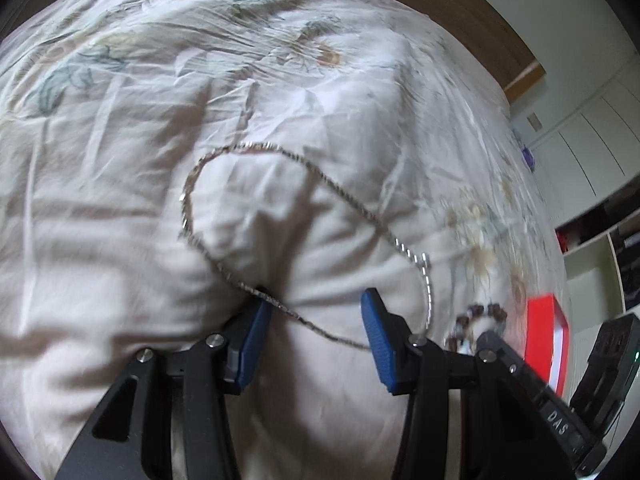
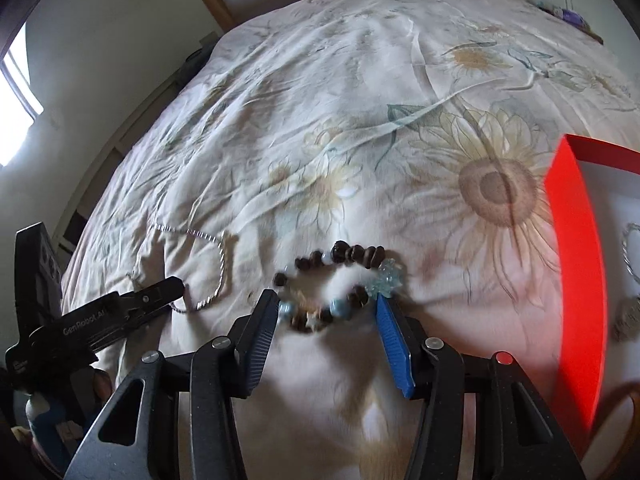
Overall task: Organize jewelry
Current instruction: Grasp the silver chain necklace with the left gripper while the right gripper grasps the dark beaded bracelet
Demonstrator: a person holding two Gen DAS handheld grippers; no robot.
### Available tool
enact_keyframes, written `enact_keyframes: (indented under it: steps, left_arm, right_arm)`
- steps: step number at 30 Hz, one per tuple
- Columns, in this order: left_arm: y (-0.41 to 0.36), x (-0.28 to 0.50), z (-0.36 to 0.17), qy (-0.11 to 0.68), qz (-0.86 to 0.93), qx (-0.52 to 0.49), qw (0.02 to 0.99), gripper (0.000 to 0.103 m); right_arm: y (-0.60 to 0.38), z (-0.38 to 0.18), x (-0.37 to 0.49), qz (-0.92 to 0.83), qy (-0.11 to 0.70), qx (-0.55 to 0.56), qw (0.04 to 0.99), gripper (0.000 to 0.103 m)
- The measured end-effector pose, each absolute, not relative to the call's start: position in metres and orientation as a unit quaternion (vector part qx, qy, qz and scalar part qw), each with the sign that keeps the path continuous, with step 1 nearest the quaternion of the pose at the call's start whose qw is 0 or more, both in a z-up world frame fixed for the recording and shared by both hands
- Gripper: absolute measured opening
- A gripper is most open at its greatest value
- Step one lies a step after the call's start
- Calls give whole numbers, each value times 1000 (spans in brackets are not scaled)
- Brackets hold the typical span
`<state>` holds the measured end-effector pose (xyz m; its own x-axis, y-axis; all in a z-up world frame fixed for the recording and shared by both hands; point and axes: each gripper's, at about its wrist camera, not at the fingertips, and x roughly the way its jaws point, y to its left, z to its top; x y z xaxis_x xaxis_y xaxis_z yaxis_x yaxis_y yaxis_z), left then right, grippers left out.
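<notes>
Blue-padded right tongs (image 2: 326, 304) straddle beaded bracelet (image 2: 336, 284), ungripped.

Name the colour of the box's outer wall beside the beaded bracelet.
Bright red; the box shows best in the right wrist view, where its inside looks white.

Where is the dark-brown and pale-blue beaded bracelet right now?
In the right wrist view the beaded bracelet lies on the floral bedsheet, at the right gripper's fingertips, between the silver chain necklace and red box.

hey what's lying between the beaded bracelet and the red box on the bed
Nothing but bedsheet. In the right wrist view, the stretch from the beaded bracelet to the red box is bare fabric printed with a large sunflower.
</notes>
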<state>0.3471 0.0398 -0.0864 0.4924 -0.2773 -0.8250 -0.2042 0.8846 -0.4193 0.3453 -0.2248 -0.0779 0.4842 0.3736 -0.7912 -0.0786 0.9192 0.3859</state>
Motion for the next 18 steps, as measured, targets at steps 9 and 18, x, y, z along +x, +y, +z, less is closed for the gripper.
enact_keyframes:
  steps: [9, 18]
  left_arm:
    - [37, 357, -83, 491, 3, -207, 846, 9]
    - [33, 326, -46, 468, -20, -180, 865, 2]
  right_arm:
    - [-229, -93, 362, 105, 498, 144, 849, 11]
    - [-228, -61, 326, 120, 486, 113, 858, 8]
